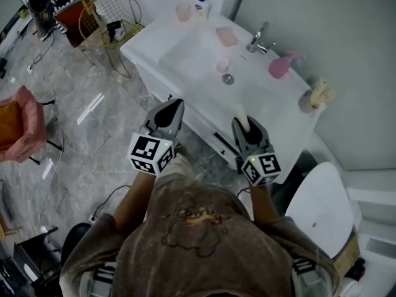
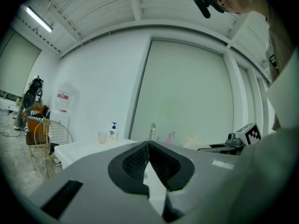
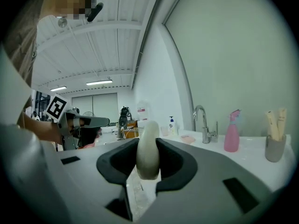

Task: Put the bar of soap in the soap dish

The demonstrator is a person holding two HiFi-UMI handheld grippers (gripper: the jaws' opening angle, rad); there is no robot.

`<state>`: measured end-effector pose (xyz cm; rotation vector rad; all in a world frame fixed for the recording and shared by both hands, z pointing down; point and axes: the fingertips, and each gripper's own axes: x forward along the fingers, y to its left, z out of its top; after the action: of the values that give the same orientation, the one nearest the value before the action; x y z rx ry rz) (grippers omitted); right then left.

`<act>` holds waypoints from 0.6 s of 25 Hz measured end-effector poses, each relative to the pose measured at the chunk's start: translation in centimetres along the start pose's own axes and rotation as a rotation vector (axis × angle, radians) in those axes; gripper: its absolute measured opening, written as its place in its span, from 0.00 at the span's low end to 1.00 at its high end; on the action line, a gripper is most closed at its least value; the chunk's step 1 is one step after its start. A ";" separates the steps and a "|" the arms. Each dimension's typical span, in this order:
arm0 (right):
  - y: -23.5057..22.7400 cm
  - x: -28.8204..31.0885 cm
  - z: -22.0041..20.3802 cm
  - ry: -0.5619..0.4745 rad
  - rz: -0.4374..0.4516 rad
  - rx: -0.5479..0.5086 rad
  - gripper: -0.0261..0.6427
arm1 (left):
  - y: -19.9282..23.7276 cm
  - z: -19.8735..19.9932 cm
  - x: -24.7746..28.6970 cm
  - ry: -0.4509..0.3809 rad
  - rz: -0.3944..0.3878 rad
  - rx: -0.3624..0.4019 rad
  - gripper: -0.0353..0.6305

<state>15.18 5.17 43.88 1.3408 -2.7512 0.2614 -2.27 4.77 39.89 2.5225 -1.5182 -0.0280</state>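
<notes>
Bar of soap [image 3: 148, 143]: off-white, oval, smooth. It is held upright and edge-on between the dark ribbed pads of the right gripper [image 1: 244, 124], which are closed on its flat faces. The rounded top stands clear above the jaws. It is in the air at the near edge of the white washbasin counter [image 1: 281, 113], not yet over it. The edge-on grip probably leaves the lower end free to be set down first.

Soap dish [image 1: 227, 36]: pale pink, shallow, empty. It sits on the far rim of the counter just beside the chrome tap [image 1: 260, 39], well apart from the soap. Calling it the dish is a judgement from its shape and position.

Left gripper [image 1: 168, 111]: the pads meet at their tips and nothing is between them. It is held level beside the right one and seems idle, since the job needs one hand.

Other items on the counter:
- pink spray bottle [image 1: 281, 65]
- grey cup of pale sticks [image 1: 314, 95]
- white pump bottle [image 1: 201, 5]

Views:
- The head view alone gives the layout, with the dish across the basin from both grippers.
- The right gripper view alone shows how the soap is clamped, and shows the dish low beside the tap.
- The left gripper view confirms that its jaws are empty, but the dish cannot be picked out there.
</notes>
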 end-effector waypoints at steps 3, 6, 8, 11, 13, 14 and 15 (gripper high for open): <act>-1.0 4.9 2.0 -0.002 -0.015 -0.011 0.21 | 3.6 1.8 3.3 0.009 -0.036 0.009 0.06; -2.0 9.0 3.8 -0.010 -0.042 -0.020 0.21 | 6.7 3.6 6.3 0.010 -0.071 0.011 0.06; -3.0 11.1 4.8 -0.019 -0.066 -0.024 0.21 | 8.2 4.5 8.3 0.008 -0.095 0.012 0.06; -4.5 13.7 5.9 -0.032 -0.100 -0.032 0.21 | 9.9 5.2 10.9 0.011 -0.133 0.018 0.06; -5.4 15.2 6.5 -0.027 -0.114 -0.044 0.21 | 10.8 5.5 12.5 0.015 -0.151 0.019 0.06; -5.9 15.8 6.7 -0.026 -0.119 -0.047 0.21 | 11.1 5.7 13.2 0.015 -0.158 0.016 0.06; -6.4 16.4 7.0 -0.027 -0.125 -0.049 0.21 | 11.5 5.9 13.8 0.016 -0.164 0.014 0.06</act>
<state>10.17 -12.65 40.01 1.5069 -2.6625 0.1680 -6.43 -13.50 37.34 2.6452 -1.3066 -0.0209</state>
